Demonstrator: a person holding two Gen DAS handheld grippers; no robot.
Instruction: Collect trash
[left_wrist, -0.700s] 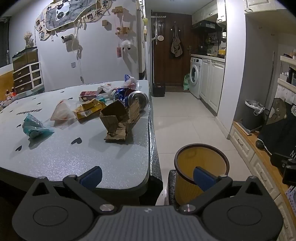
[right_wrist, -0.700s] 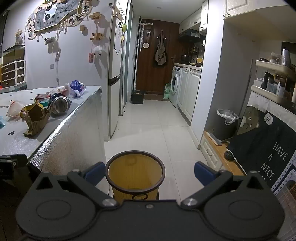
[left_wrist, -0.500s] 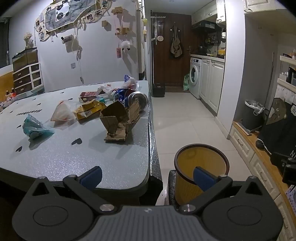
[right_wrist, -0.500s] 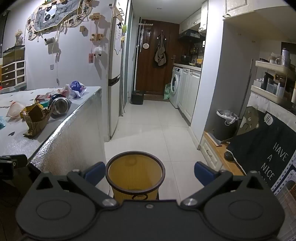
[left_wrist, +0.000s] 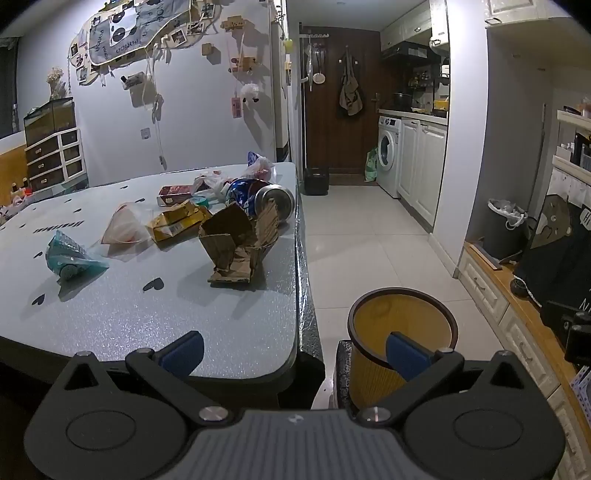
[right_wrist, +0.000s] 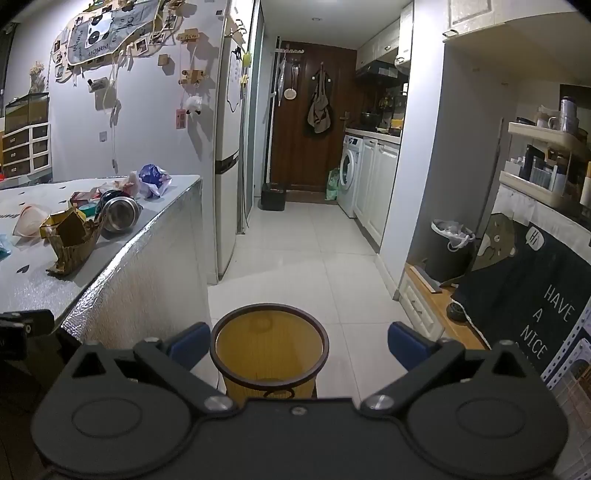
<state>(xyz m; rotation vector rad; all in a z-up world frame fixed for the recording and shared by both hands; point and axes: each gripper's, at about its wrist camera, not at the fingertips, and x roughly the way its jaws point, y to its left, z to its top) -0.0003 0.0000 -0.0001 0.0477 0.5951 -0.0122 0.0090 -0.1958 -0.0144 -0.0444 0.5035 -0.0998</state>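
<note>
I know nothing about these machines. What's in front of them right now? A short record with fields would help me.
place: a kitchen with a tiled floor
table: holds the scattered trash
torn cardboard: nearest the table's right edge
drink can: lying on its side behind the cardboard
teal wrapper: apart from the rest, on the left
yellow bin: on the floor beside the table, looks empty
left gripper: fingers wide apart, holding nothing
right gripper: fingers wide apart, above the bin, holding nothing
</note>
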